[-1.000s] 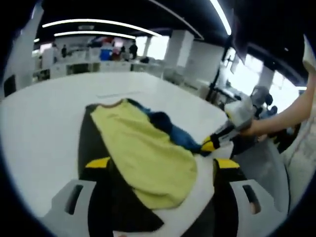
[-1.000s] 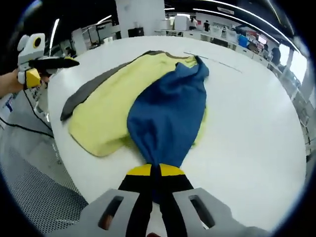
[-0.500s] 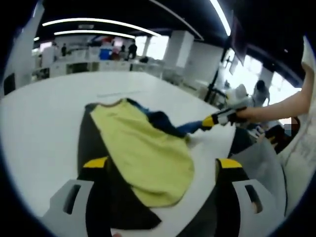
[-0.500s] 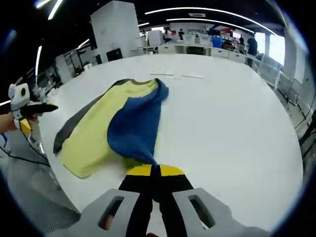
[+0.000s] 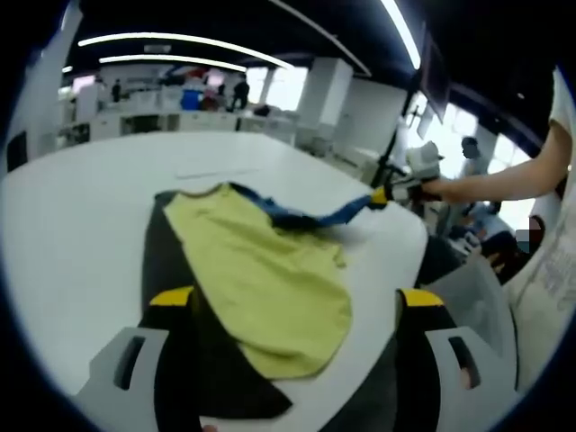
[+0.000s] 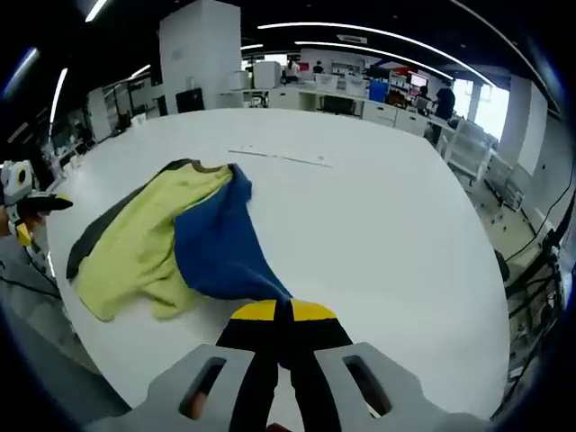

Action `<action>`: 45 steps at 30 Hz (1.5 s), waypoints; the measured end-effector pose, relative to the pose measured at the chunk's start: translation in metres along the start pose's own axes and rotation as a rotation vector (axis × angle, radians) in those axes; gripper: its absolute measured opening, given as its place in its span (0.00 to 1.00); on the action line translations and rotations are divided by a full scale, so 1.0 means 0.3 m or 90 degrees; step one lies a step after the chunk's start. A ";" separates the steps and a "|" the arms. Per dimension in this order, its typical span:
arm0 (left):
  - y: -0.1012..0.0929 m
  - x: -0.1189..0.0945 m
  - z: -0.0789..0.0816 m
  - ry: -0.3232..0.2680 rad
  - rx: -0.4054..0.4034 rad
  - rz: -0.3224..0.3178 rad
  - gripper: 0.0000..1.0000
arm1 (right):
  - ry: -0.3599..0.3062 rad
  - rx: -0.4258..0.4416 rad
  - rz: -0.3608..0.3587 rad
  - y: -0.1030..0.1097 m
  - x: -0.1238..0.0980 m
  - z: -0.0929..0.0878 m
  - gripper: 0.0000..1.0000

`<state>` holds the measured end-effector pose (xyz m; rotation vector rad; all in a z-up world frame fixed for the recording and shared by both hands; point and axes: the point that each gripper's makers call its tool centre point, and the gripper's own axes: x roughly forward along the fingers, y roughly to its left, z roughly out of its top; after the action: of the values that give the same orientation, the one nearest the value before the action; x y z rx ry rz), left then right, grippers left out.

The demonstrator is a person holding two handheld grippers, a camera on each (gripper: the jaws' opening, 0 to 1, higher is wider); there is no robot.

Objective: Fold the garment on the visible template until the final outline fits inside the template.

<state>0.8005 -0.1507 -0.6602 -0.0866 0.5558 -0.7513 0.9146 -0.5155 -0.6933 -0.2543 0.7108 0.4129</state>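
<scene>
A yellow garment (image 5: 261,270) lies on a dark grey template (image 5: 166,261) on the white table (image 5: 72,225). Its blue part (image 5: 310,218) is pulled out taut to the right, up to my right gripper (image 5: 382,195). In the right gripper view that gripper (image 6: 283,312) is shut on the blue cloth (image 6: 216,256), which fans out over the yellow cloth (image 6: 135,256) and the template (image 6: 90,236). My left gripper (image 5: 295,301) hovers open above the near end of the garment, holding nothing. It is also at the far left of the right gripper view (image 6: 25,205).
Thin tape strips (image 6: 279,157) lie on the far part of the table. A person's bare arm (image 5: 504,184) holds the right gripper beyond the table's right edge. Office desks and people stand far behind. Wide bare tabletop (image 6: 387,234) lies right of the garment.
The right gripper has drawn the blue part away from the garment and raised it, so it now stretches out. The left gripper has stayed open in place.
</scene>
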 end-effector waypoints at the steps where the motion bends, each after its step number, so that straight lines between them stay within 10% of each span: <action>1: -0.001 -0.001 0.000 0.000 0.000 0.000 0.86 | 0.003 -0.012 -0.004 -0.007 -0.006 -0.003 0.03; 22: -0.031 0.005 -0.001 0.010 -0.001 -0.011 0.88 | 0.018 -0.076 -0.053 -0.214 -0.087 0.075 0.03; 45: -0.040 0.020 -0.013 0.018 -0.009 -0.017 0.88 | 0.086 -0.149 -0.060 -0.385 -0.081 0.030 0.03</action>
<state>0.7947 -0.1632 -0.6628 -0.0966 0.5879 -0.7752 0.9550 -0.6218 -0.6604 -0.5388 0.7800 0.3911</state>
